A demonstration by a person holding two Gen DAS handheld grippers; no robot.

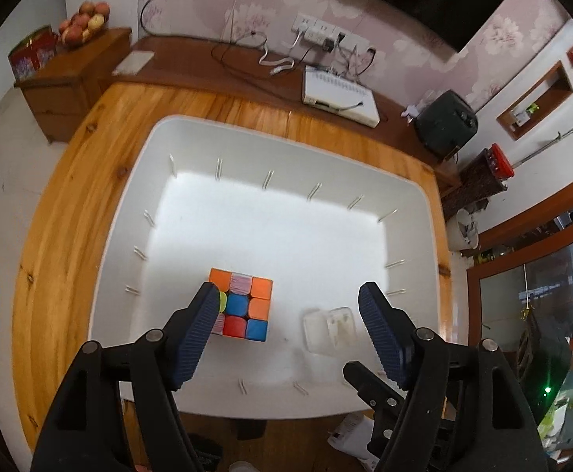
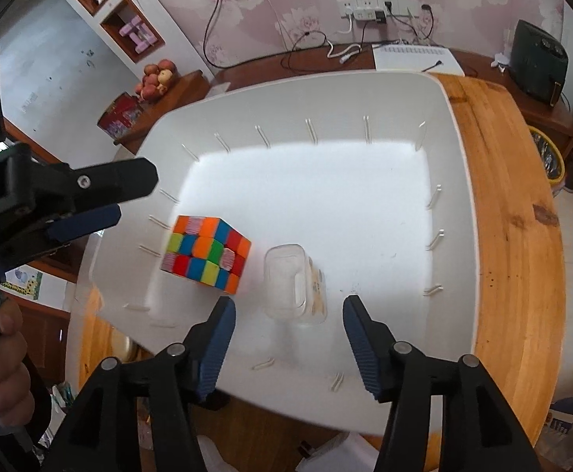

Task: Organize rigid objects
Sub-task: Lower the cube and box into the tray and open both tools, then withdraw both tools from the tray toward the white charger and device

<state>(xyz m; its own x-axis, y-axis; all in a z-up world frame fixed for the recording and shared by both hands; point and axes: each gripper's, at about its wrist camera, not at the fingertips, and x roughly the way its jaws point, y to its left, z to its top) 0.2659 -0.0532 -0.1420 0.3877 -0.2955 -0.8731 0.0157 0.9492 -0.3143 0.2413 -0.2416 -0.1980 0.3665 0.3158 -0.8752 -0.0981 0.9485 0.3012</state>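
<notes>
A multicoloured puzzle cube [image 1: 243, 306] lies inside a large white bin [image 1: 207, 133] on the wooden table; it also shows in the right wrist view [image 2: 205, 255]. A small clear plastic box [image 1: 329, 329] lies beside it on the bin floor, also in the right wrist view [image 2: 296, 283]. My left gripper [image 1: 290, 295] is open and empty above the bin, its left finger over the cube's edge. My right gripper [image 2: 288, 306] is open and empty, just above the clear box. The left gripper also shows at the left of the right wrist view [image 2: 101, 200].
The white bin [image 2: 459, 181] fills most of the wooden table [image 1: 66, 204]. Behind it a dark sideboard holds a white device [image 1: 339, 96], cables and a black appliance [image 1: 445, 124]. A fruit bowl [image 1: 83, 23] stands on a cabinet at the left.
</notes>
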